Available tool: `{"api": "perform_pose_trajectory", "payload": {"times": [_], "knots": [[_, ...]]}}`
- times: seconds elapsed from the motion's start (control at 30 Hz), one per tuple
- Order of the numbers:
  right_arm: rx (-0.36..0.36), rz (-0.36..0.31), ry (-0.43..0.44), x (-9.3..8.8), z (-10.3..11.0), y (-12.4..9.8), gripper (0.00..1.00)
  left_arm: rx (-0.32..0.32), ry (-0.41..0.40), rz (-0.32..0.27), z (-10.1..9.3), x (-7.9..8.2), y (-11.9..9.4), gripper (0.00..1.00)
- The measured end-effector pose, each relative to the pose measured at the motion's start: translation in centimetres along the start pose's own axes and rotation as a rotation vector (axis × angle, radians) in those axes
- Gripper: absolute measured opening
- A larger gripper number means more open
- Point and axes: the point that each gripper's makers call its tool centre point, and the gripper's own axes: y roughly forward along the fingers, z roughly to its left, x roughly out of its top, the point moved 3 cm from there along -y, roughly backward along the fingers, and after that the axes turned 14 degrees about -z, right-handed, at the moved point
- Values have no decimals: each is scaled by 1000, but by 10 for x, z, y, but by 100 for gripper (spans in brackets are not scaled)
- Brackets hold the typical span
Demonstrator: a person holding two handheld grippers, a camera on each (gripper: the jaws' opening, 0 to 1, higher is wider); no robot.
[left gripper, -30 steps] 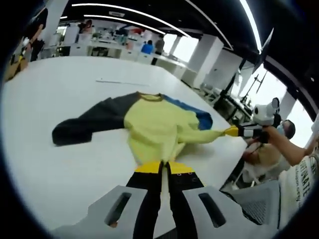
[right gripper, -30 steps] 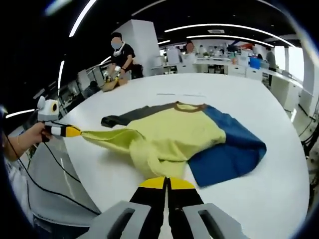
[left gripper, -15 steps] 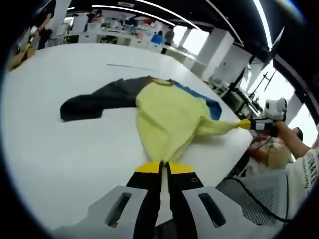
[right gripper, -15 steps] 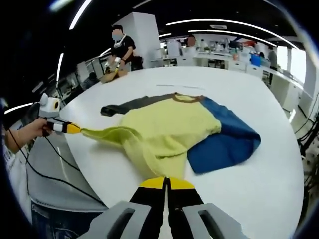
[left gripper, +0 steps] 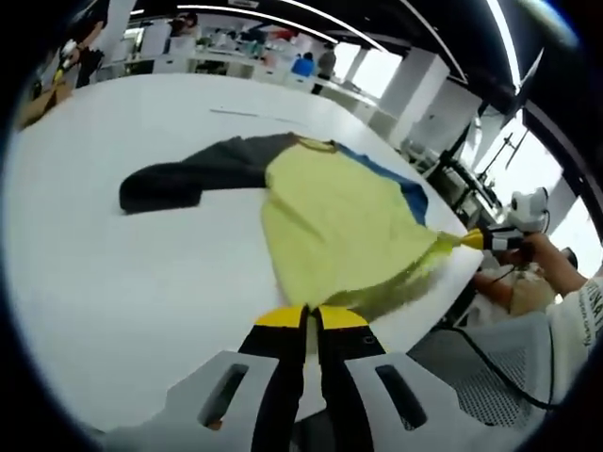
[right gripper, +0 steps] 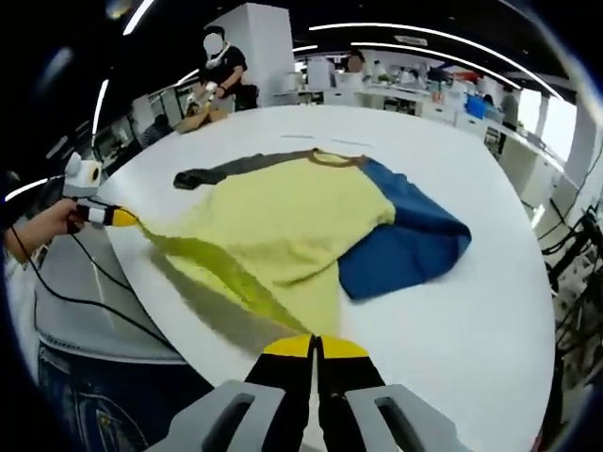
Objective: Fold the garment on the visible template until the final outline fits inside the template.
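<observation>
Stretching the garment (left gripper: 344,221) flat on the white worktop (left gripper: 113,273), I had both grippers—left gripper (left gripper: 307,325), right gripper (right gripper: 315,353)—clenched on its yellow hem; next, I judged, came laying it down for folding.

A garment (left gripper: 334,221) with a yellow body, a dark grey sleeve and a blue sleeve lies spread across the middle of the left gripper view. Its brown collar sits at the far end. In the right gripper view the garment (right gripper: 283,226) has its blue sleeve folded out at centre right, its grey sleeve reaching upper left, and its yellow hem stretched taut along the lower left.
</observation>
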Motion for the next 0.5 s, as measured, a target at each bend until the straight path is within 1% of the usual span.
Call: {"api": "perform_pose_trajectory", "payload": {"times": [0.1, 0.2, 0.3, 0.37, 0.4, 0.5], "knots": [[6, 6, 6, -4, 1, -1, 0, -6, 2, 12, -2, -3, 1, 1], [5, 27, 8, -11, 3, -2, 0, -10, 16, 36, -3, -8, 1, 1], [-7, 68, 5, -25, 1, -1, 0, -8, 30, 66, -4, -14, 1, 1], [-12, 86, 19, -33, 0, 1, 0, -9, 45, 90, -5, -18, 0, 1], [-17, 107, 34, -38, 1, 1, 0, -8, 53, 103, -6, -21, 0, 1], [-18, 125, 25, -45, 2, 1, 0, -12, 79, 129, -6, -27, -2, 1]]}}
